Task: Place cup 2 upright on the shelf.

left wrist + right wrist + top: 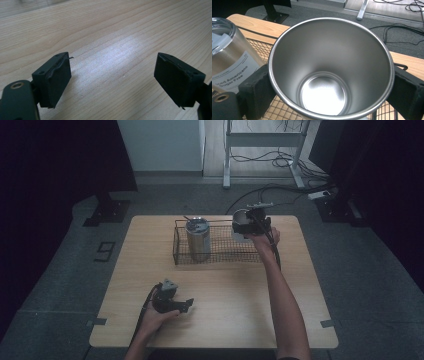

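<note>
An open stainless steel cup (241, 222) hangs over the right end of a wire basket (225, 247), with my right gripper (252, 223) shut on it. In the right gripper view the cup (329, 62) sits between both pads of that gripper (332, 92), its mouth facing the camera and its inside empty. A lidded steel tumbler (198, 237) with a white label (232, 68) stands upright in the basket's left part. My left gripper (186, 304) rests low over the front left of the wooden table (235, 305). Its jaws (112, 80) stand wide apart with only bare wood between them.
The basket's mesh (262, 47) lies under and beside the held cup. Beyond the table's far edge are a white desk frame (262, 140), loose cables (280, 160) on the floor and dark curtains at both sides.
</note>
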